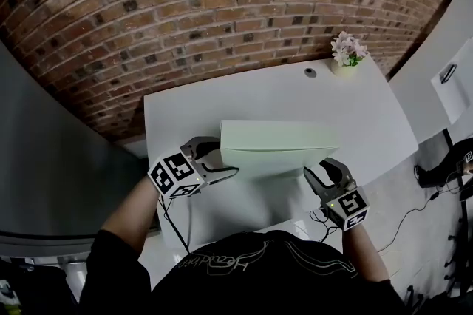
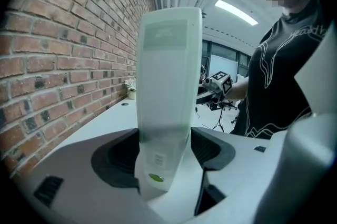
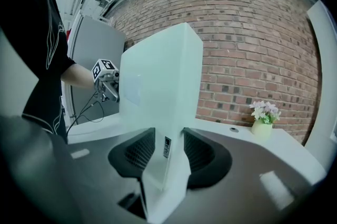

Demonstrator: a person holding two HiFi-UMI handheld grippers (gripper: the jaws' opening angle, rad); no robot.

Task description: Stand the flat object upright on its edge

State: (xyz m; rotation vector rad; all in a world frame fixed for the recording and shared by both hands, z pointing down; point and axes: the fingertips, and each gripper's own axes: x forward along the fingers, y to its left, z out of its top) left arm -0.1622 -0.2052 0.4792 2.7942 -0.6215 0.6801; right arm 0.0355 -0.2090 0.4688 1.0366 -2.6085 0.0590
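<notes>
The flat object is a pale green box [image 1: 273, 136] standing upright on its long edge across the white table [image 1: 185, 114]. My left gripper [image 1: 228, 160] is at the box's left end. In the left gripper view that end [image 2: 168, 86] rises between the left gripper's [image 2: 165, 149] wide jaws, and the pads do not seem to press on it. My right gripper [image 1: 318, 166] is at the right end. In the right gripper view the box's narrow end [image 3: 163, 91] sits tight between the right gripper's [image 3: 169, 149] pads.
A small pot of pale flowers [image 1: 346, 55] stands at the table's far right corner, with a small dark round fitting [image 1: 310, 72] beside it. A brick wall runs behind the table. Cables hang off the table's near edge.
</notes>
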